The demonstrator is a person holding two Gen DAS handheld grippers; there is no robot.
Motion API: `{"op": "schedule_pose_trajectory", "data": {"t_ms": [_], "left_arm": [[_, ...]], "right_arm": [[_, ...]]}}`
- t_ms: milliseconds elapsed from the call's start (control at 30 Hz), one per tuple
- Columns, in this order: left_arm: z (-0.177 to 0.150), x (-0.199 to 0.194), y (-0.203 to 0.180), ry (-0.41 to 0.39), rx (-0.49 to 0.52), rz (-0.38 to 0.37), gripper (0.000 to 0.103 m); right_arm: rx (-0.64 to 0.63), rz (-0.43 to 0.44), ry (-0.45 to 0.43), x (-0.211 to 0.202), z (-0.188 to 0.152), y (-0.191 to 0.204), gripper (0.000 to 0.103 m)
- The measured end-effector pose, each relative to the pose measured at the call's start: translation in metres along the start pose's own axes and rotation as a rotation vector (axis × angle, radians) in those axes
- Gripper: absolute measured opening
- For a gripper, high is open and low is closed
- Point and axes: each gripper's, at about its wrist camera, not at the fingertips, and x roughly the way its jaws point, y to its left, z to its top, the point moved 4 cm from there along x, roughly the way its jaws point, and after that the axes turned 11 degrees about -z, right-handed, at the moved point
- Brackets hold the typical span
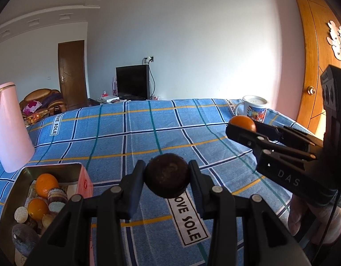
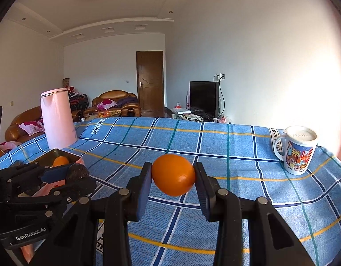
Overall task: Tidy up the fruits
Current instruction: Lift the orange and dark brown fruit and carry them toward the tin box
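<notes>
My left gripper (image 1: 167, 175) is shut on a dark brown round fruit (image 1: 167, 174), held above the blue checked tablecloth (image 1: 148, 133). To its lower left stands an open metal tin (image 1: 50, 169) holding two oranges (image 1: 46, 185) and several pale and dark round fruits. My right gripper (image 2: 173, 177) is shut on an orange (image 2: 173, 175) above the cloth. In the left wrist view that right gripper (image 1: 239, 128) shows at the right with the orange (image 1: 242, 122). In the right wrist view the left gripper (image 2: 79, 177) with the dark fruit (image 2: 77, 173) sits at the lower left, in front of the tin (image 2: 57, 155).
A tall pink kettle (image 1: 8, 124) stands at the table's left, behind the tin. A printed mug (image 2: 296, 150) sits near the far right corner of the cloth. A wooden door (image 1: 314, 66) rises to the right. Beyond the table are sofas and a television.
</notes>
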Motion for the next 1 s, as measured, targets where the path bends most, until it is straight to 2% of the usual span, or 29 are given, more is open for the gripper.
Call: {"op": "schedule_pose_trajectory", "data": {"t_ms": [567,800,1000], "left_arm": [[-0.001,-0.028,0.017,-0.041,-0.030,0.016,0.041],[-0.002,-0.045,0.030,-0.059,-0.043,0.040,0.041],[-0.002,-0.065,0.051,-0.078,-0.065,0.089,0.041]], "right_arm": [[-0.008,0.071,0.008,-0.016,-0.003,0.029,0.040],[-0.025,0.101,-0.004,-0.021,0.005,0.046,0.040],[-0.041,0.157,-0.004,-0.023,0.013,0.071,0.040]]}}
